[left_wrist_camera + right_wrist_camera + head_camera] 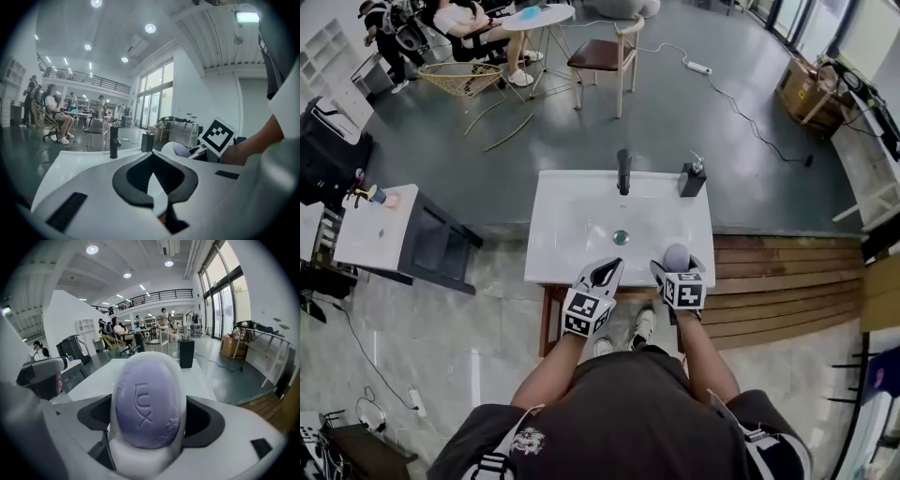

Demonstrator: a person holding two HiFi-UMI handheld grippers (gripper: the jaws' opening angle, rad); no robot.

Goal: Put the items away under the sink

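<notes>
The faucet (623, 172) stands at the back of the sink (572, 211), the dispenser (692, 178) to its right. Over the front rim, the left tool (607, 272) is beside the right tool (679, 266) (soap (676, 255) between its jaws).

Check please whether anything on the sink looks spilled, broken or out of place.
Nothing stands out. The faucet and black dispenser stand upright at the sink's back edge. The right claw grips a purple soap bar; the left claw is shut and empty.
</notes>
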